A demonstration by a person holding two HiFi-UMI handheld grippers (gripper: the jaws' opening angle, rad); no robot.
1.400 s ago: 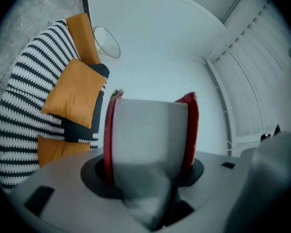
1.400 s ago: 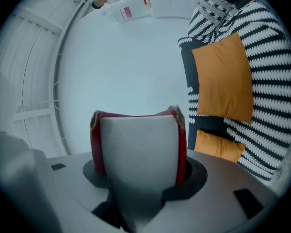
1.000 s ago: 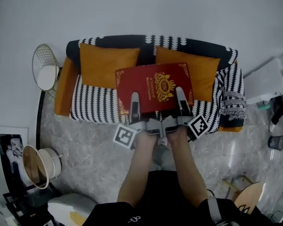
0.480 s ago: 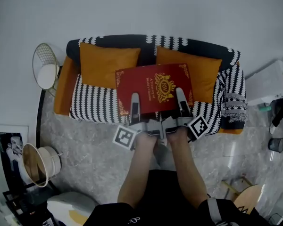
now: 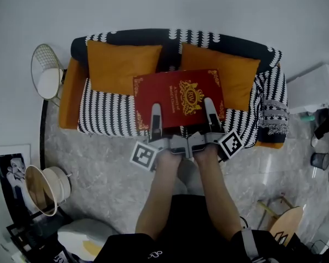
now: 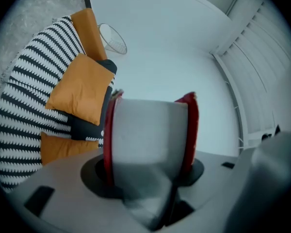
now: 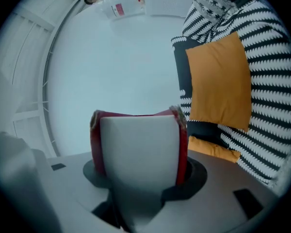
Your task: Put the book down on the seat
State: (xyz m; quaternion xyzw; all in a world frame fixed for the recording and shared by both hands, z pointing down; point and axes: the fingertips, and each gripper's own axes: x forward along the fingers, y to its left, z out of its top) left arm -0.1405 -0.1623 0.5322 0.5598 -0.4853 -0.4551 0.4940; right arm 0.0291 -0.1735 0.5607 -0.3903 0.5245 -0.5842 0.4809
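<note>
A large red book [image 5: 178, 95] with gold ornament on its cover lies flat and level, held from its near edge over the black-and-white striped sofa seat [image 5: 109, 114]. My left gripper [image 5: 156, 114] is shut on the near edge left of the middle, and my right gripper [image 5: 210, 107] is shut on it right of the middle. Its far edge reaches the two orange cushions [image 5: 120, 67]. In the left gripper view the book's page edge [image 6: 148, 130] fills the space between the jaws, red covers on both sides. The right gripper view shows the same page edge [image 7: 138, 144].
A wire side table [image 5: 46, 78] stands left of the sofa. A fringed striped throw [image 5: 271, 114] hangs over the right armrest. On the marble floor are a round basket [image 5: 44, 188] at lower left, a wooden stool [image 5: 282, 223] at lower right and a white cabinet [image 5: 312, 86] at right.
Both grippers have sunk a little towards the seat with the book still flat. The grip looks unchanged.
</note>
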